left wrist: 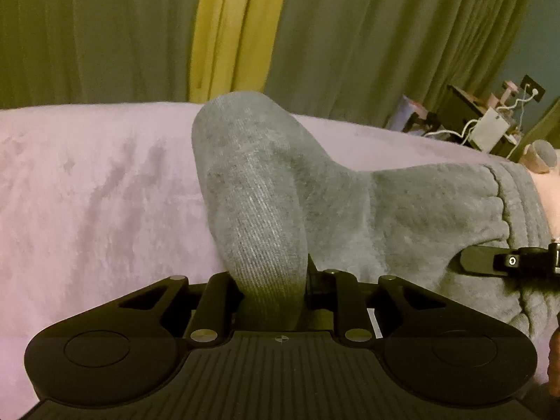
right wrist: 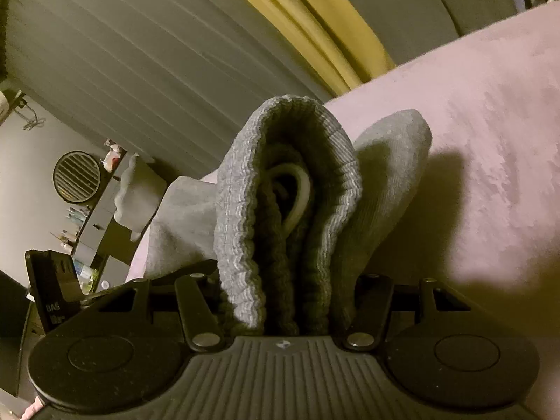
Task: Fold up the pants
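Both grippers, left gripper (left wrist: 273,280) and right gripper (right wrist: 287,301), clench grey pants (left wrist: 402,210) above the pink bed (left wrist: 87,192); the bunched waistband (right wrist: 245,189) could slip free

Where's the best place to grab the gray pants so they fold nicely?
Grab the gray pants at the thick ribbed waistband, coming in from its open edge. It is bunched into a firm ridge that probably won't slip. The right gripper already has its jaws shut on it; the left gripper pinches a plain fold.

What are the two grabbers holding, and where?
Both hold the grey pants: the left gripper pinches a plain fabric fold, the right gripper the ribbed waistband.
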A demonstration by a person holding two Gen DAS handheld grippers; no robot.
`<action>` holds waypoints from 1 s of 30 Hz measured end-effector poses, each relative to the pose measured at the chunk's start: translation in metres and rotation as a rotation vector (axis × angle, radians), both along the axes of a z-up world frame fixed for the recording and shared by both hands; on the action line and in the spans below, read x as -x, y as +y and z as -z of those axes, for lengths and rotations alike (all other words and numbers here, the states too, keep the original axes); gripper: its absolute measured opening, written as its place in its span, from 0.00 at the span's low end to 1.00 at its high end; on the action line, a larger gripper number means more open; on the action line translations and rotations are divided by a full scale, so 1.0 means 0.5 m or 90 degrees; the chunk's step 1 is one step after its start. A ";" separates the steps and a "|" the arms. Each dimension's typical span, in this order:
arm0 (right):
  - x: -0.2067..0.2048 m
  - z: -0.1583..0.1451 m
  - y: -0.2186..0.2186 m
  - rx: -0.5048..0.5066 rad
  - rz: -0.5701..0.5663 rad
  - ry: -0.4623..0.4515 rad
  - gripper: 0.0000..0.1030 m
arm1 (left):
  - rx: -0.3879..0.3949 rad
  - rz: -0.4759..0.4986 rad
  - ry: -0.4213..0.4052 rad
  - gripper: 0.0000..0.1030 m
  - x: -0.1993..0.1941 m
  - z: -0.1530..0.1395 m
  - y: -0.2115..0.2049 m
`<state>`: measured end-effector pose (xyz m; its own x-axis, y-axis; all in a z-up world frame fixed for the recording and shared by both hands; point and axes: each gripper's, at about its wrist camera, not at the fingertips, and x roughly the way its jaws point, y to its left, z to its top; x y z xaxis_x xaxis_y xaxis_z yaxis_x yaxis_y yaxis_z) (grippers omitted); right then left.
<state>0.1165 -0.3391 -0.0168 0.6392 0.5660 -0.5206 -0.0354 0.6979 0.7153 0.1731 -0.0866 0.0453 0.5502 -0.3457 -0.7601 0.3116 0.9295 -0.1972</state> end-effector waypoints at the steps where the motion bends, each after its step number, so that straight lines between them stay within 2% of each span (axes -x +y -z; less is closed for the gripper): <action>1: 0.003 -0.004 -0.004 -0.002 0.000 -0.004 0.56 | 0.002 -0.001 -0.002 0.22 0.001 -0.007 -0.002; 7: 0.011 -0.047 -0.021 0.004 0.004 -0.036 0.57 | 0.009 -0.008 -0.032 0.22 0.007 -0.056 0.006; 13: -0.022 -0.079 -0.021 0.007 0.012 -0.053 0.57 | -0.004 -0.029 -0.055 0.22 -0.017 -0.088 -0.002; 18: -0.052 -0.059 -0.018 0.017 0.027 -0.034 0.57 | -0.014 -0.047 -0.036 0.23 -0.051 -0.059 -0.011; 23: -0.080 -0.032 -0.003 0.060 0.032 -0.012 0.57 | -0.020 -0.059 -0.009 0.23 -0.079 -0.014 -0.015; 30: -0.113 -0.026 0.027 0.137 0.022 -0.025 0.57 | -0.055 -0.057 -0.026 0.25 -0.100 0.017 -0.027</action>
<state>0.1729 -0.3254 -0.0038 0.6784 0.4221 -0.6013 -0.0342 0.8357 0.5481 0.2229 -0.0998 0.0371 0.6066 -0.2278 -0.7616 0.2329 0.9670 -0.1038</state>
